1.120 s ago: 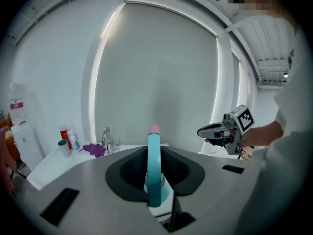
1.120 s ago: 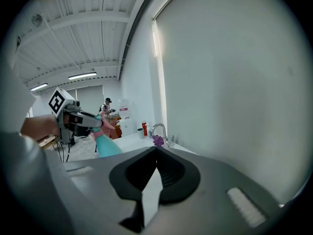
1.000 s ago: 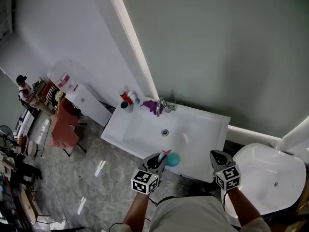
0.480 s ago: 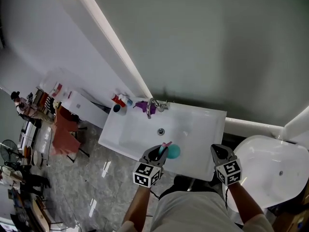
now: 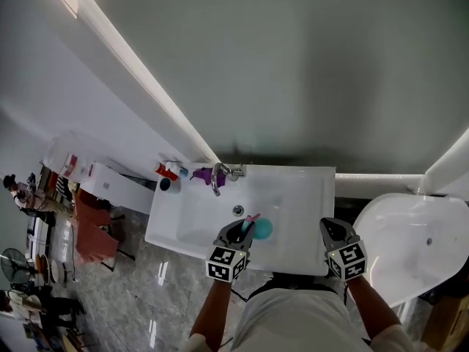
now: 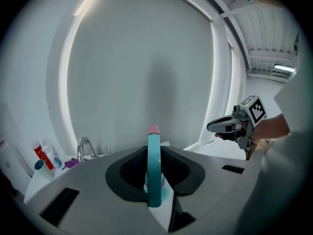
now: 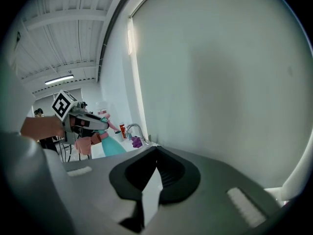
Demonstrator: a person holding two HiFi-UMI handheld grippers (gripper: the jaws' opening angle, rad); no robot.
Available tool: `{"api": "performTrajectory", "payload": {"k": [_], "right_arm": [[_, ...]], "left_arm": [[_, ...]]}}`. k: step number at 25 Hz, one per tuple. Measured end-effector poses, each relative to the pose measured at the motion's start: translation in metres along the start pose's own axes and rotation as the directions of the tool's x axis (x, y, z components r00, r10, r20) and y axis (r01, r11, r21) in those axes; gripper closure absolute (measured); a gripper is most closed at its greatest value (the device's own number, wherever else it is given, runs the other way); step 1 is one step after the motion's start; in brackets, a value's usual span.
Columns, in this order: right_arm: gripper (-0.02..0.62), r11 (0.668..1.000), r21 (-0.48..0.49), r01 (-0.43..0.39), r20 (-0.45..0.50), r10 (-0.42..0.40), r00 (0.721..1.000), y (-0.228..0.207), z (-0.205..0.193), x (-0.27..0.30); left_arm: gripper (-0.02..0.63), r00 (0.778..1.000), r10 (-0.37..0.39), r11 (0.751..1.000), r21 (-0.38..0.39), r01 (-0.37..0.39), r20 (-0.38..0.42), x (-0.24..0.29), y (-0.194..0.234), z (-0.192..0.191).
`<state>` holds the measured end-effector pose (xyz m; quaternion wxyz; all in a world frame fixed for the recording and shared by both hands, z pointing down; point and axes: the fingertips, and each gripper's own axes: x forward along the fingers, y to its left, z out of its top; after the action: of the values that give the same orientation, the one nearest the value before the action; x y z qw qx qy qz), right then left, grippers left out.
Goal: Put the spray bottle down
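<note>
one teal plastic spray bottle (image 5: pixel 261 229) with a pink trigger. two grey handheld grippers: the left gripper (image 5: pixel 244 231) and the right gripper (image 5: pixel 328 228). one white rectangular ceramic sink (image 5: pixel 308 196), with one curved chrome tap (image 5: pixel 217 174) at its 11 o'clock. one white oval tub (image 5: pixel 410 255) at the sink's 3 o'clock.

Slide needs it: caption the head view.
Left gripper holds a teal spray bottle over the white sink; right gripper empty.
</note>
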<state>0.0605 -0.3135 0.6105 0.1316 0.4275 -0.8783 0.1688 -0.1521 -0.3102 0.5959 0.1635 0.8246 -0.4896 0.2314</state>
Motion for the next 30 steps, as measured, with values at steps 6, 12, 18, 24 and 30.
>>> {"api": "performTrajectory", "payload": {"k": [6, 12, 18, 24, 30], "right_arm": [[0.584, 0.998, 0.013, 0.054, -0.01, -0.053, 0.999, 0.004, 0.001, 0.015], [0.584, 0.992, 0.048, 0.121, -0.003, -0.121, 0.993, 0.0, 0.005, 0.023], [0.584, 0.975, 0.109, 0.193, -0.002, -0.194, 0.981, -0.007, 0.004, 0.027], [0.584, 0.957, 0.147, 0.252, -0.021, -0.251, 0.968, -0.009, -0.005, 0.033], [0.584, 0.946, 0.155, 0.284, -0.039, -0.281, 0.959, -0.002, -0.008, 0.037]], "left_arm": [[0.537, 0.999, -0.045, 0.999, 0.017, 0.045, -0.008, 0.036, 0.029, 0.01], [0.537, 0.997, -0.074, 0.997, 0.032, 0.075, -0.028, 0.082, 0.056, 0.014], [0.536, 0.995, -0.075, 0.995, 0.063, 0.079, -0.068, 0.134, 0.086, 0.014], [0.536, 0.993, -0.057, 0.995, 0.075, 0.065, -0.1, 0.184, 0.115, 0.01], [0.536, 0.99, -0.042, 0.994, 0.092, 0.055, -0.137, 0.222, 0.129, -0.004]]}}
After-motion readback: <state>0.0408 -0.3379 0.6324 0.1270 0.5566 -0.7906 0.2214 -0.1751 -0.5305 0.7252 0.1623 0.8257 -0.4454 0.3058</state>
